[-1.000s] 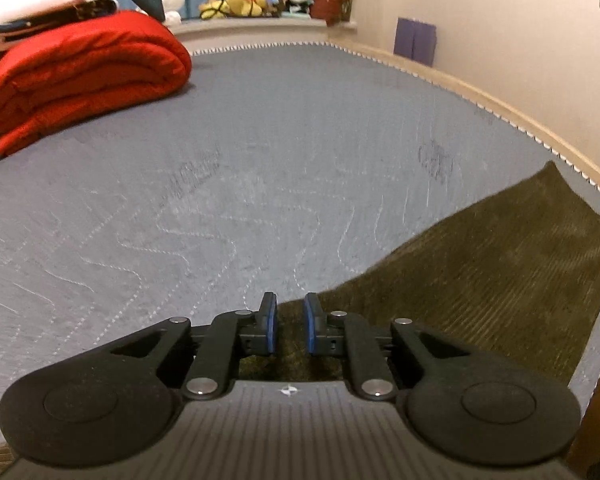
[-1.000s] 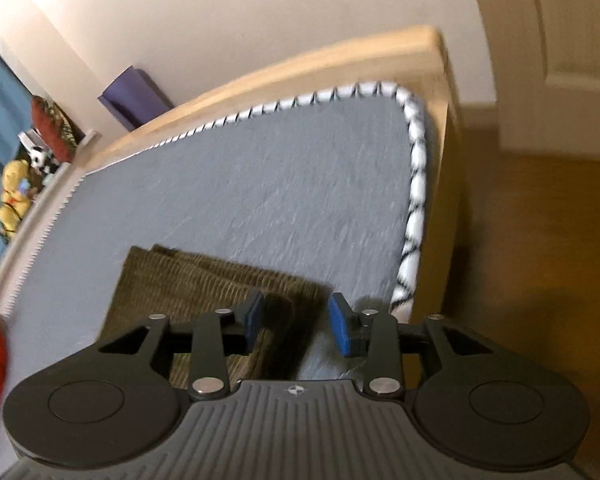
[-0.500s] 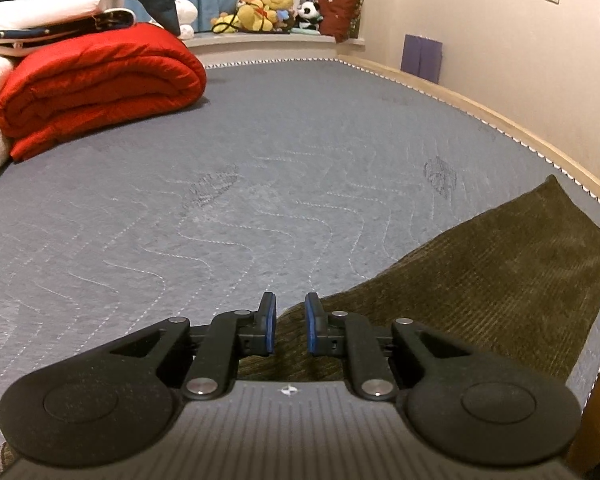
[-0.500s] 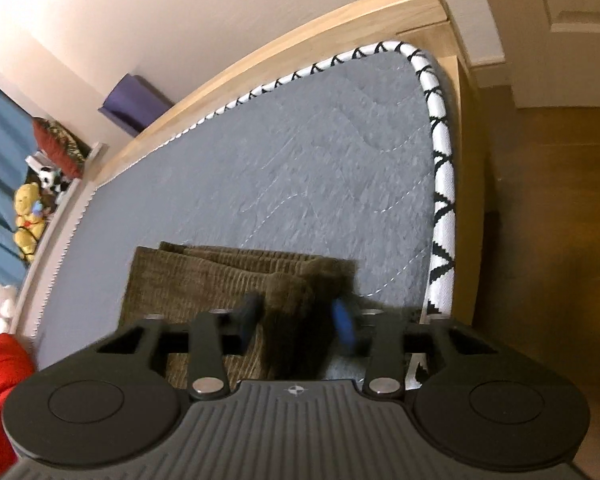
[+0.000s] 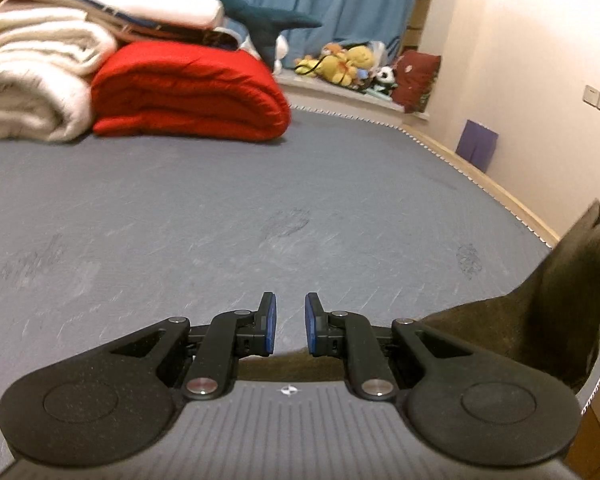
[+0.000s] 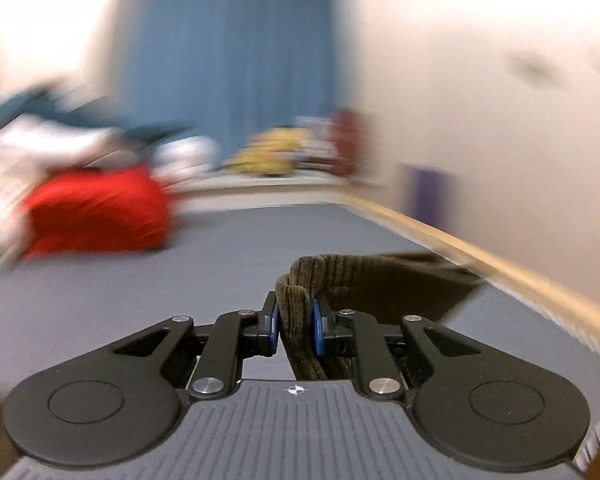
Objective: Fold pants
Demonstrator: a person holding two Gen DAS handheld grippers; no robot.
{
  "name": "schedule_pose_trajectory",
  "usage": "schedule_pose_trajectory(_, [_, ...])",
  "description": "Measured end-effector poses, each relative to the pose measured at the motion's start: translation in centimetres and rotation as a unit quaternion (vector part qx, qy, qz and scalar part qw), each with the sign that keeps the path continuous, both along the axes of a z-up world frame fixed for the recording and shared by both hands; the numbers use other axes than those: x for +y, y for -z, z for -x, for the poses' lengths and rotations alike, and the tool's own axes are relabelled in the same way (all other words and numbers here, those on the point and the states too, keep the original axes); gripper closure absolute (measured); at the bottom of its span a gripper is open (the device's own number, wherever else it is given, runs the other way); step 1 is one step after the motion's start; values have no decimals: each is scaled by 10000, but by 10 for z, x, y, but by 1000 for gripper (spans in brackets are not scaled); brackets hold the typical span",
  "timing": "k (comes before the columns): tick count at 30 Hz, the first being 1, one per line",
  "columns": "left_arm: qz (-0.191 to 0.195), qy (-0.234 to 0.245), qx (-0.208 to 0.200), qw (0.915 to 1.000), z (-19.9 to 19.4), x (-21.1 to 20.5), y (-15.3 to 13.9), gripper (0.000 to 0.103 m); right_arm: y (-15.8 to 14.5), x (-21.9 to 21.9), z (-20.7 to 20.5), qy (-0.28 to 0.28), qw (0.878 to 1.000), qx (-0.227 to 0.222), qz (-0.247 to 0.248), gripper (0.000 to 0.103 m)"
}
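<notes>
Brown corduroy pants (image 5: 540,320) lie on the grey mattress (image 5: 220,216) at its near right corner, with one end lifted off the bed. In the right wrist view my right gripper (image 6: 295,330) is shut on a bunched end of the pants (image 6: 296,304) and holds it above the mattress. My left gripper (image 5: 287,322) hovers low over the near edge of the pants with a narrow gap between its blue pads and nothing visible between them. The pants under the left gripper body are mostly hidden.
A red folded quilt (image 5: 188,92), white blankets (image 5: 32,80) and a blue shark plush (image 5: 260,20) are stacked at the far left of the bed. Stuffed toys (image 5: 348,64) sit on the window ledge. A wooden bed frame (image 5: 500,192) and wall run along the right.
My right gripper has closed on the pants end, lifted it and swung round toward the head of the bed. The left gripper has tilted up; its pads stand slightly wider.
</notes>
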State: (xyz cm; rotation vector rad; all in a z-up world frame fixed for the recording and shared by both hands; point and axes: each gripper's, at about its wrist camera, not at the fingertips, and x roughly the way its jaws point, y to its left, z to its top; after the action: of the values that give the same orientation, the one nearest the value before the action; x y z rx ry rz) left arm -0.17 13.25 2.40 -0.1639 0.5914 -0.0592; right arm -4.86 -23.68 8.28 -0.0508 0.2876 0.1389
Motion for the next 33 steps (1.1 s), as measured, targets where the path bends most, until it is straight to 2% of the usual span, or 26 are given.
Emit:
schedule_pose_trajectory(2, [-29,18,136,9999,2,5,5,87,21,69,17,-1096,9920,307,555,85])
schedule_pose_trajectory(3, [-44,45,216,9997,2,6,8,87,39,103,25,-1678,9803,620,841,85])
schedule_pose_trajectory(5, [-12,155,433,9989,-1,7,16,85,73,146,37,-2473,9544,1162,1206,84])
schedule_pose_trajectory(6, [39,235,541,9983,-2,7,21,77,91,165,44,-2864,9355,1464,1462,84])
schedule_pose_trajectory(7, [103,314,633,9974,-3,6,25,72,102,176,50,-3093,9223,1630,1644,82])
schedule_pose_trajectory(8, [148,378,695,9968,-4,5,29,66,107,184,56,-3147,9181,1595,1803,76])
schedule_pose_trajectory(10, [338,565,835,9943,-9,2,34,66,104,183,62,-3219,9175,1473,1814,71])
schedule_pose_trajectory(13, [728,713,1019,9896,-19,-2,43,66,84,163,56,-3308,9237,1602,1084,69])
schedule_pose_trajectory(16, [1378,802,1220,9796,-36,-6,53,66,73,143,50,-3254,9302,1597,585,66])
schedule_pose_trajectory(18, [1753,872,1355,9712,-49,-10,61,66,76,132,49,-3121,9349,1576,606,63])
schedule_pose_trajectory(20, [1955,939,1461,9652,-61,-20,68,66,86,128,47,-2998,9371,1645,705,63])
schedule_pose_trajectory(23, [2022,949,1653,9606,-77,-34,78,66,101,128,43,-3018,9327,1769,878,63])
schedule_pose_trajectory(25, [1979,930,1779,9594,-84,-40,85,59,108,134,44,-3166,9266,1737,1053,63])
schedule_pose_trajectory(26, [1922,901,1816,9602,-88,-43,87,54,109,137,45,-3233,9238,1693,1156,64])
schedule_pose_trajectory(29, [1730,800,1909,9629,-99,-50,95,47,108,144,37,-3383,9170,1649,1322,64])
schedule_pose_trajectory(33, [1686,678,1992,9630,-106,-48,104,46,101,147,35,-3614,9064,1668,1412,64])
